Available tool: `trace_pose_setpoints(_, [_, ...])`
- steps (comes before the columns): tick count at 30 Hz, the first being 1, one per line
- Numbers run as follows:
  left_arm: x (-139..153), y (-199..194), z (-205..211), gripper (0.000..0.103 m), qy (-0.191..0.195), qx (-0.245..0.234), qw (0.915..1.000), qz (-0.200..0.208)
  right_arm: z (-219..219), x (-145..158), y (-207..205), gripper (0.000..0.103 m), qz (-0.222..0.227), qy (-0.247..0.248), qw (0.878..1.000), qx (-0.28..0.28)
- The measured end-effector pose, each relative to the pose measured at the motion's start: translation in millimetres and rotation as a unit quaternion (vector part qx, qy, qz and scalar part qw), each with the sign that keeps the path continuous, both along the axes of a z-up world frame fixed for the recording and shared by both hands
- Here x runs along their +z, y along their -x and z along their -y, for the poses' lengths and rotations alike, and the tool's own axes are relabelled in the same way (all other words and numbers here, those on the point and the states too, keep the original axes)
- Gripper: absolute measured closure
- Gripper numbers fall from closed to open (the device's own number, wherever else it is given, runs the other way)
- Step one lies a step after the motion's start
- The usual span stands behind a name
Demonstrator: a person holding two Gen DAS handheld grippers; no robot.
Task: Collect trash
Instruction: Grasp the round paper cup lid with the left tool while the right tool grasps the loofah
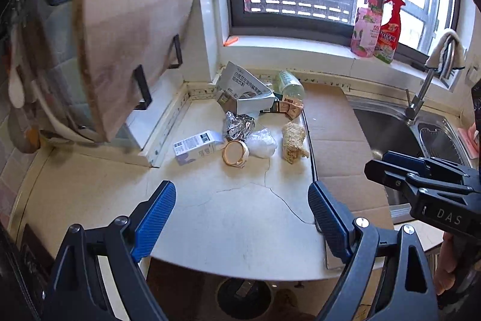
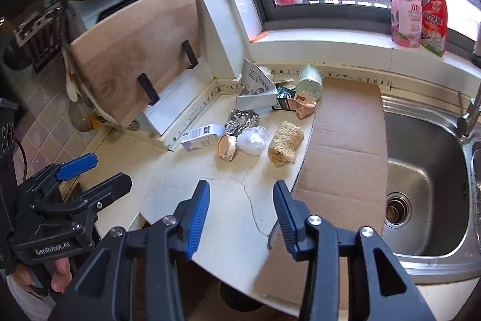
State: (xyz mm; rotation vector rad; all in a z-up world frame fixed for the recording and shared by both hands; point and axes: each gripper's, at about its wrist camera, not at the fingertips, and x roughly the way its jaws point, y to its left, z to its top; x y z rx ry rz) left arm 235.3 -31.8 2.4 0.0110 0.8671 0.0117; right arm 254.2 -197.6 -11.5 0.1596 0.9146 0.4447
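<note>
Trash lies in a heap on the pale countertop [image 1: 225, 218]: a small white carton [image 1: 197, 145] [image 2: 203, 136], a foil ball [image 1: 237, 124] [image 2: 242, 119], a crushed paper cup [image 1: 234, 152] [image 2: 225, 148], a clear plastic bag [image 1: 263, 143] [image 2: 252, 140], a fibrous tan lump [image 1: 293, 142] [image 2: 284, 145], a large white box [image 1: 246, 89] [image 2: 258, 89], a plastic bottle [image 1: 290, 83] [image 2: 309, 80] and a brown packet [image 1: 290, 106] [image 2: 305, 104]. My left gripper [image 1: 242, 200] [image 2: 99, 172] hovers open and empty, short of the heap. My right gripper [image 2: 242, 197] [image 1: 380, 166] is open and empty too, beside it.
A flat cardboard sheet [image 1: 333, 134] [image 2: 345, 140] lies between the trash and the steel sink [image 2: 427, 170] with its tap [image 1: 419, 98]. A wooden cutting board [image 1: 129, 50] leans at the left. Two spray bottles [image 1: 378, 26] stand on the sill. A round bin [image 1: 243, 295] sits below the counter's edge.
</note>
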Motion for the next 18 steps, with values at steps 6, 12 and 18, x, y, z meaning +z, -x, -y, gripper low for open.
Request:
trace_pose_setpoints(6, [-47.2, -66.2, -11.7, 0.015, 0.025, 0.006, 0.9988, -0.041, 0.4, -41.8, -65.4, 0.059, -0.049, -0.003, 0.999, -0.005])
trace_pose_setpoints(12, [-96.7, -120.2, -22.5, 0.015, 0.03, 0.012, 0.9969, -0.072, -1.9, -90.2, -122.6, 0.059, -0.096, 0.004, 0.995, -0.017])
trace_pose_setpoints(18, [-135.1, -161.1, -24.2, 0.016, 0.031, 0.011, 0.9942, -0.103, -7.3, -129.8, -166.5, 0.059, -0.149, -0.013, 0.988, -0.03])
